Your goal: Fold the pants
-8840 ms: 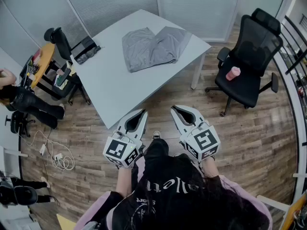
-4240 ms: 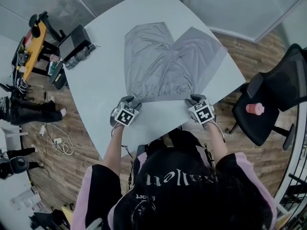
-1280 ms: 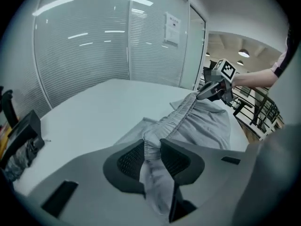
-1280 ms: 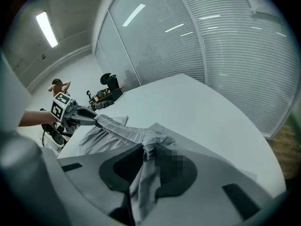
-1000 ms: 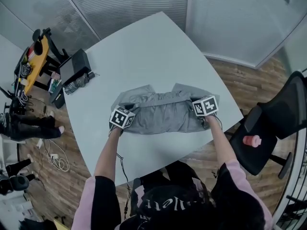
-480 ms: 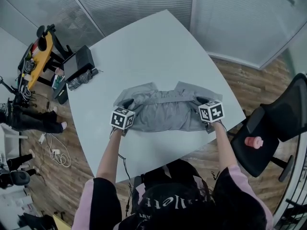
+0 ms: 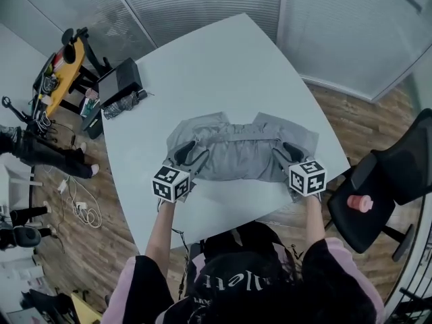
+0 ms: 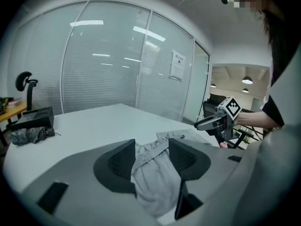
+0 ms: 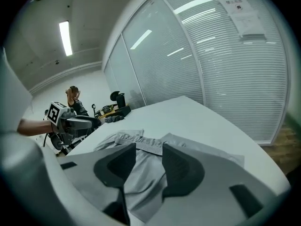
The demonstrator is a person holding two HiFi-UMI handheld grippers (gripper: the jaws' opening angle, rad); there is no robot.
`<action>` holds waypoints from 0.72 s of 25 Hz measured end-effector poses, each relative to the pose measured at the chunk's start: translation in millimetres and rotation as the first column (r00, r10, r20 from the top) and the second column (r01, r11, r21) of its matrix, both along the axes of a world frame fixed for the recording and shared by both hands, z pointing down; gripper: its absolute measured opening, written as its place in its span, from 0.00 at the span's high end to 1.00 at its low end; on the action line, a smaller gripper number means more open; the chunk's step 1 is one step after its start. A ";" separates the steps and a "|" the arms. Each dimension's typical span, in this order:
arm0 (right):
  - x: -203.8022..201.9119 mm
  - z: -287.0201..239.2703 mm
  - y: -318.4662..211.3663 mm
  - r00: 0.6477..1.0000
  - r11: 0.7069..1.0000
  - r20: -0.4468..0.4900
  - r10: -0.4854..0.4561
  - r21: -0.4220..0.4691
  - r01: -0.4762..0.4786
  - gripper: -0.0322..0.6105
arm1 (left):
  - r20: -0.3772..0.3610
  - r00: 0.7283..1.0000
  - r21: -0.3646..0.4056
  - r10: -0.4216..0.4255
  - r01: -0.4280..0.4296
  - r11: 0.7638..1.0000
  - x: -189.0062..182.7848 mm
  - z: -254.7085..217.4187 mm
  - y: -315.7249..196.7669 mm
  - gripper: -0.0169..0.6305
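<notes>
Grey fabric pants (image 7: 239, 155) lie folded once into a wide, rumpled band. The waistband runs across the far side and two leg ends poke out beyond it. The light grey desk (image 7: 202, 66) is under them, with its near right edge close to the pants' right end.

Left claw (image 7: 189, 152) hangs over the pants' left end and right claw (image 7: 291, 152) over the right end. Both claws' jaws have just been opening. In the left gripper view the left claw (image 8: 151, 147) is released, with cloth showing through the gap but below the pads and not pinched. Same for the right claw (image 9: 149, 149) in the right gripper view. Nothing is held.

Black box (image 7: 120, 82) sits far left of the pants and a black office chair (image 7: 398, 174) is off to their right.

My read is the first fold is down and a second fold is next. To do it well:
- flatten the bulge mid-band first
- pinch all layers at one end, both corners, not just the top sheet
- carry low and level so the waistband line stays straight
- fold away from the desk edge, since the right end could slide off
</notes>
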State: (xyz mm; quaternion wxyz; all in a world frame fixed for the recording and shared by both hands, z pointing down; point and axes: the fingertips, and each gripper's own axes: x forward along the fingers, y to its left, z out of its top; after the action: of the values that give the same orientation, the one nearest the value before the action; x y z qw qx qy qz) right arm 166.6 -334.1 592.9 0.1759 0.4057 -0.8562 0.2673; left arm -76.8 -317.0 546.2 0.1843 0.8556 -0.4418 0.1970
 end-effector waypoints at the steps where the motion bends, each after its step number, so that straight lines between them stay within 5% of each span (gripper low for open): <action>1: -3.0 -6.5 5.5 1.000 1.000 0.009 0.000 0.015 0.000 0.67 | -0.019 1.000 0.015 0.000 0.000 1.000 3.2 -8.0 6.4 0.61; 18: -71.8 -100.4 126.1 0.997 0.986 0.078 -0.008 0.169 -0.005 0.81 | -0.113 0.993 0.138 0.011 0.005 0.990 -12.9 -79.6 147.6 0.63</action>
State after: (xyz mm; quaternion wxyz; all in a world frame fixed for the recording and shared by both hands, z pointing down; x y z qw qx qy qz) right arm 94.8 -208.0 492.5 0.1073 0.4075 -0.8823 0.2095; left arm -89.7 -169.4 466.6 0.1493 0.8769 -0.4417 0.1172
